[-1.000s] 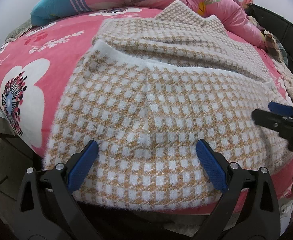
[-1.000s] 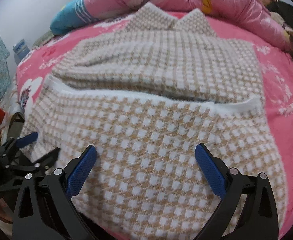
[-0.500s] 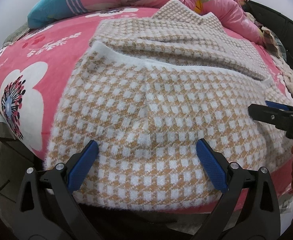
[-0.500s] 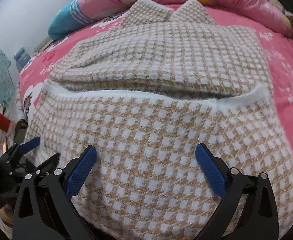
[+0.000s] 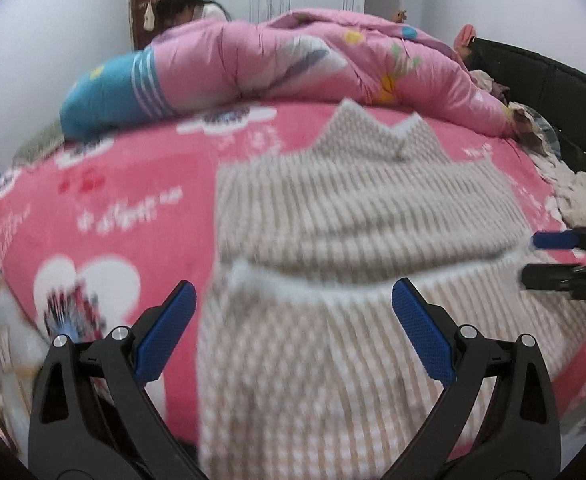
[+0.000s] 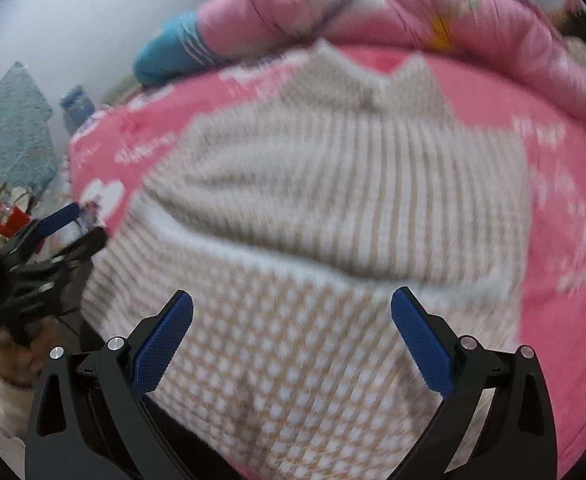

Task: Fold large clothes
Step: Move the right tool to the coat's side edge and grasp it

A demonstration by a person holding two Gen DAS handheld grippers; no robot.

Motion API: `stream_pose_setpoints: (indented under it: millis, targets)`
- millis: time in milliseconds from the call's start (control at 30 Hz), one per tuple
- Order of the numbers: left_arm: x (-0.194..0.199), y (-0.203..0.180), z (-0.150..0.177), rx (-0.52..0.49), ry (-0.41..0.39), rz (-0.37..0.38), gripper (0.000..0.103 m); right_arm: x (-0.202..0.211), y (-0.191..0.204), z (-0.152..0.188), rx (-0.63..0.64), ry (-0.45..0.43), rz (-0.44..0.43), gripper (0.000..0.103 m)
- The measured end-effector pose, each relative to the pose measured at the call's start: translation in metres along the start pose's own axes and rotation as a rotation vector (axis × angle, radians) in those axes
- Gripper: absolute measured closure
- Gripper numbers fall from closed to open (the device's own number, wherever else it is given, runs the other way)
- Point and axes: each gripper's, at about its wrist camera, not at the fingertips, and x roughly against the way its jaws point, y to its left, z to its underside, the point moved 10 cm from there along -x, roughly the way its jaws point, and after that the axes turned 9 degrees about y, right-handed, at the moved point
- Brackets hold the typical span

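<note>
A large beige-and-white checked knit garment (image 5: 353,240) (image 6: 333,220) lies flat on the pink bed, collar at the far end. Its lower part is folded up, and the white hem edge (image 5: 293,280) runs across the middle. My left gripper (image 5: 293,320) hovers open over the folded part's left side, nothing between its blue pads. My right gripper (image 6: 293,320) hovers open over the same folded part. Each gripper appears in the other's view: the right gripper (image 5: 549,256) at the garment's right edge, the left gripper (image 6: 73,228) at its left edge. Both views are motion-blurred.
A pink floral bedsheet (image 5: 113,200) covers the bed. A rolled pink and blue quilt (image 5: 273,64) lies along the far side. A dark bed frame (image 5: 553,92) with loose cloths (image 5: 581,196) stands at the right. A person's head (image 5: 185,6) shows behind the quilt.
Both grippers have lifted and tilted up, away from the near hem, so more of the bed and the far wall shows. The garment has not moved. Both stay open.
</note>
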Motion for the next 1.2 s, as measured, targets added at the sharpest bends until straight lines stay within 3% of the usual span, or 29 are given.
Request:
stream_pose_setpoints:
  millis: [100, 300, 433, 600, 800, 900, 967, 1067, 1200]
  targets:
    - [-0.005, -0.005, -0.022, -0.02, -0.021, -0.001, 0.008, 0.019, -0.005, -0.036, 0.033, -0.058, 0.001, 0.006]
    - [-0.049, -0.016, -0.051, -0.035, 0.024, 0.043, 0.008, 0.027, -0.042, -0.121, 0.027, -0.141, 0.019, 0.006]
    - [-0.087, -0.019, -0.059, -0.04, 0.069, 0.042, 0.008, 0.0, -0.077, -0.169, -0.06, -0.109, 0.002, 0.006]
    - [-0.123, -0.014, -0.044, -0.014, 0.16, 0.027, 0.008, -0.065, -0.135, -0.215, -0.246, -0.019, -0.015, 0.011]
    - [-0.115, -0.009, -0.012, 0.007, 0.188, 0.04, 0.008, -0.132, -0.184, -0.239, -0.385, 0.096, 0.01, 0.027]
    - [-0.1, -0.007, 0.006, 0.016, 0.194, 0.054, 0.007, -0.149, -0.189, -0.24, -0.406, 0.125, 0.004, 0.047]
    - [-0.09, -0.006, 0.016, 0.018, 0.193, 0.057, 0.007, -0.151, -0.187, -0.239, -0.415, 0.127, -0.027, 0.07]
    - [-0.082, -0.007, 0.023, 0.021, 0.186, 0.065, 0.007, -0.14, -0.176, -0.239, -0.386, 0.096, -0.05, 0.082]
    - [-0.073, -0.009, 0.026, 0.031, 0.183, 0.077, 0.007, -0.114, -0.154, -0.231, -0.276, 0.057, -0.044, 0.086]
